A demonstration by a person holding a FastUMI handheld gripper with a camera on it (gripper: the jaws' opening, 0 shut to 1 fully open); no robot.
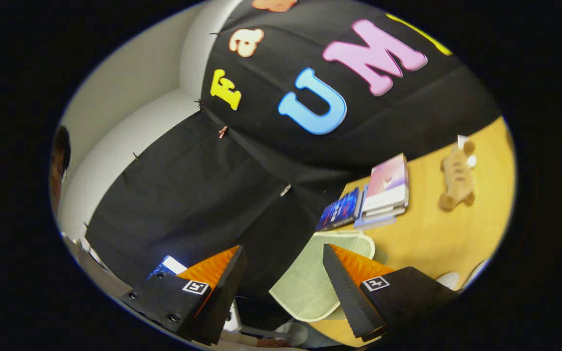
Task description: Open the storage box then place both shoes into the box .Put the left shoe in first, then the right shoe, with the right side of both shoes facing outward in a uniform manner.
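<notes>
Progress looks slight: my jaws (281, 278) stand spread and empty, tilted toward the booth wall above the table (437, 243). Just ahead lies a pale green mat (310, 287); beyond it, stacked books (383, 192) and a plush toy (456, 180). Storage box and shoes (my real business) I cannot place; pale shapes below my jaws stay unclear.

**Task items: partly in view, identity not confirmed**

A pale green panel (310, 282) with white trim and rounded corners is seen lying flat on the wooden table (432, 234), between and just ahead of the spread, empty fingers of the gripper (283, 247). Whether it belongs to the storage box cannot be determined. A white rounded form (449, 280) beside one finger is too cropped to be identified as a shoe.
</notes>
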